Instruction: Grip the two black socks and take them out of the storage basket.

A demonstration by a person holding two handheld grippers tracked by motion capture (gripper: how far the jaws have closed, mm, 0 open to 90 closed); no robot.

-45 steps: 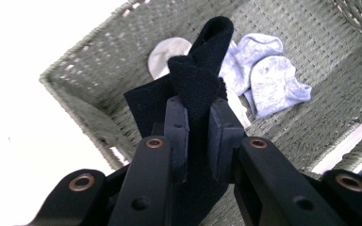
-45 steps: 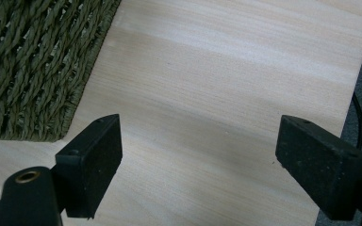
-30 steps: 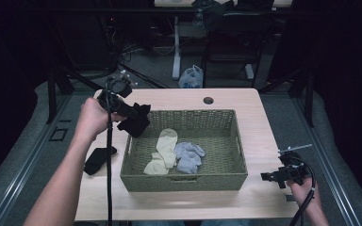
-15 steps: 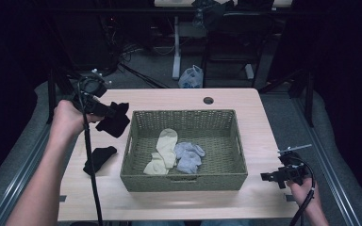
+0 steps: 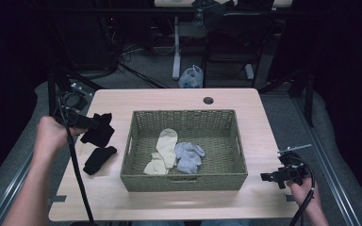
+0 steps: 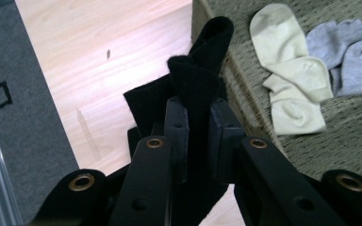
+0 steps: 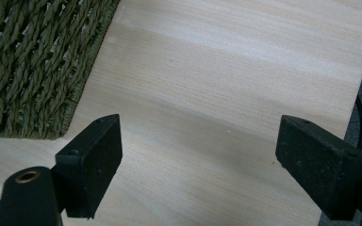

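The left gripper [image 5: 90, 123] has its jaws narrowed onto a black sock [image 6: 199, 80], pinched at a bunched fold; the rest of the sock [image 5: 100, 132] hangs from the jaws over the table [image 5: 169, 99], just outside the left wall of the basket [image 5: 185, 181]. Just below the held sock, nearer the person, a second black sock [image 5: 99, 159] lies flat on the wood, apart from the basket. Seen along the left gripper's jaws, the basket rim sits right beyond the sock, and past it, on the basket floor, lie a cream pair [image 6: 290, 75] and a grey pair [image 6: 351, 56] touching each other. The right gripper [image 7: 198, 165] hovers low over bare wood with its jaws wide and nothing between them; the basket's near corner [image 7: 37, 61] lies off beyond its left jaw. In the high view it [image 5: 283, 175] sits well apart from the socks, by the table's right front edge. Judging by how things lie, the work looks like sorting socks out of the basket: one black sock is already down, its mate is in hand and about to join it, so the black pair is nearly done. The cream and grey pairs remain inside, so roughly two thirds of the job seems left.
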